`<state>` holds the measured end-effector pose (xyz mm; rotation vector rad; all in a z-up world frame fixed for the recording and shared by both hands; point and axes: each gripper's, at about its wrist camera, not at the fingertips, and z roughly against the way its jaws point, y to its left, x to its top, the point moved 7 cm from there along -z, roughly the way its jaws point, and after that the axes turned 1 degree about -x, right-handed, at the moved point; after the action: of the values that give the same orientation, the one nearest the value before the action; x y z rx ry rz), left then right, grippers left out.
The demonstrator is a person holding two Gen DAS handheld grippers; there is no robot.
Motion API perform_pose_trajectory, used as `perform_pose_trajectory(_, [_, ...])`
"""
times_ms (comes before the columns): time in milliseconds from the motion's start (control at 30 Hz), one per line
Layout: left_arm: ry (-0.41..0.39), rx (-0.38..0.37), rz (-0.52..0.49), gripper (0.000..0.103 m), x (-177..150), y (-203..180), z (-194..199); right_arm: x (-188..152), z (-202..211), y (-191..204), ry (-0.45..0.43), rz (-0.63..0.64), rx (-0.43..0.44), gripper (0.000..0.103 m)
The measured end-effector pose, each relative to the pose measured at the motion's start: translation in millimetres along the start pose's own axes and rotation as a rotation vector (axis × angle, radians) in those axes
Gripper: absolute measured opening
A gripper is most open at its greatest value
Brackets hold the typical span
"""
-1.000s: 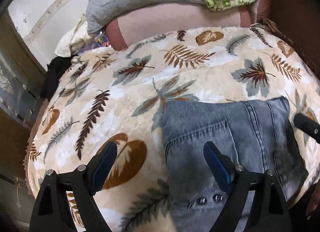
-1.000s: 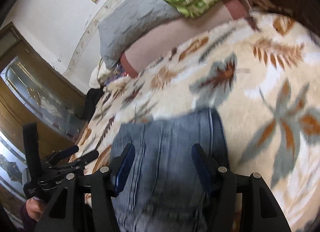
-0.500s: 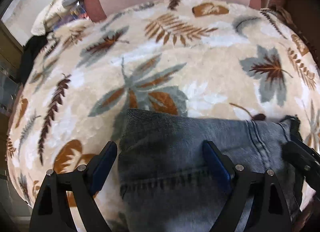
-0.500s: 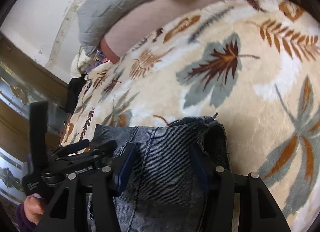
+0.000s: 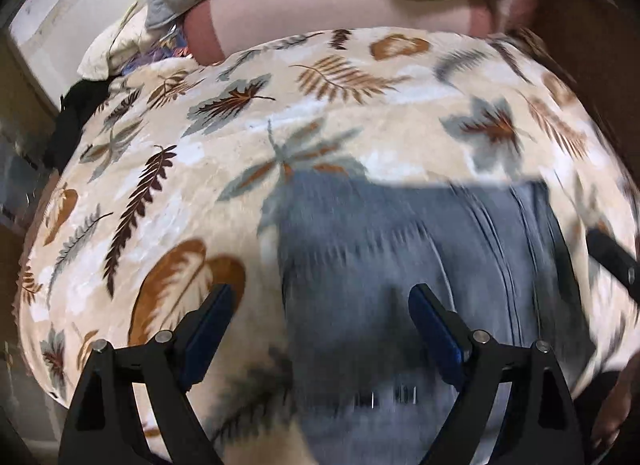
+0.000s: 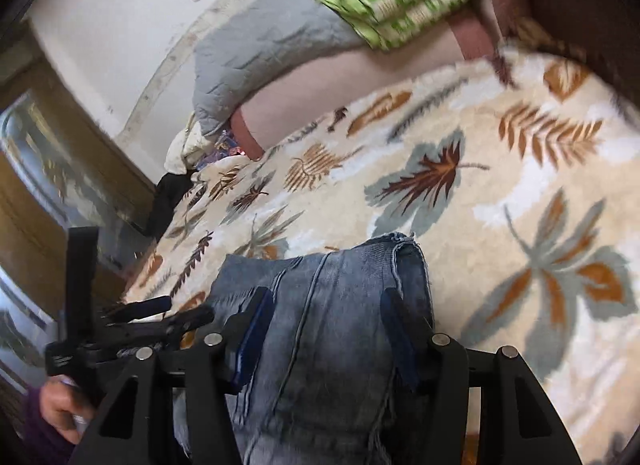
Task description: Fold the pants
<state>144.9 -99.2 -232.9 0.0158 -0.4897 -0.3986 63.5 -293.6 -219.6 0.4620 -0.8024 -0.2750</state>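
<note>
Folded blue-grey denim pants (image 5: 404, 265) lie on a leaf-print blanket (image 5: 280, 117) at the near edge of the bed. They also show in the right wrist view (image 6: 340, 325). My left gripper (image 5: 320, 325) is open and empty above the pants' left part, one finger over the blanket. My right gripper (image 6: 324, 325) is open and empty above the pants' right end, where the hem and seam show. The left gripper (image 6: 132, 325) and the hand holding it appear at lower left of the right wrist view. The left wrist view is motion-blurred.
At the bed's head lie a pink bolster (image 5: 340, 9), a grey quilt (image 6: 264, 49) and a green patterned cloth (image 6: 392, 1). A dark garment (image 5: 76, 113) sits at the far left edge. A wooden cabinet with glass (image 6: 48, 169) stands left; a brown headboard (image 5: 592, 45) right.
Both grippers have pulled back and up from the pants, staying open. More of the blanket and pillows shows now. The pants lie as before.
</note>
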Motion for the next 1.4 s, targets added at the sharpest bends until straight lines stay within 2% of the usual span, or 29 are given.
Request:
perform_pose_trajectory(100, [-0.027,0.000,-0.036,0.090,-25,-8,13,-25,11,4,0.020,0.001,0.002,0.060])
perform_pose_trajectory(233, [0.012,-0.017,-0.047,0.090,-58,-16,3,-53,12,14,0.064,0.076,-0.034,0.060])
perform_pose_trajectory(400, [0.024,-0.077,0.094,0.090,-84,-6,-6,-77,0,0,0.140,0.057,-0.101,0.060])
perform_pose_trajectory(467, [0.017,-0.081,0.114,0.090,-90,-5,-7,-80,-1,-6,0.146,0.034,-0.094,0.060])
perform_pose_trajectory(633, [-0.029,-0.028,0.080,0.092,-91,-10,-7,-83,-4,-2,0.140,0.089,-0.135,0.060])
perform_pose_trajectory(733, [-0.053,0.001,0.046,0.092,-90,-14,-4,-82,-5,-4,0.144,0.076,-0.128,0.061])
perform_pose_trajectory(800, [-0.058,-0.001,0.050,0.092,-91,-12,-3,-82,-6,-4,0.147,0.066,-0.120,0.063])
perform_pose_trajectory(967, [-0.050,0.005,0.086,0.101,-93,-6,-9,-81,-8,-3,0.144,0.072,-0.113,0.063])
perform_pose_trajectory(1133, [-0.034,-0.014,0.125,0.103,-96,-3,-15,-83,-8,-4,0.137,0.082,-0.103,0.064])
perform_pose_trajectory(1267, [-0.065,0.024,0.056,0.103,-95,-10,-17,-84,-6,-5,0.129,0.089,-0.083,0.065])
perform_pose_trajectory(1400, [-0.065,0.033,0.049,0.103,-94,-11,-19,-85,-5,-5,0.124,0.097,-0.073,0.066])
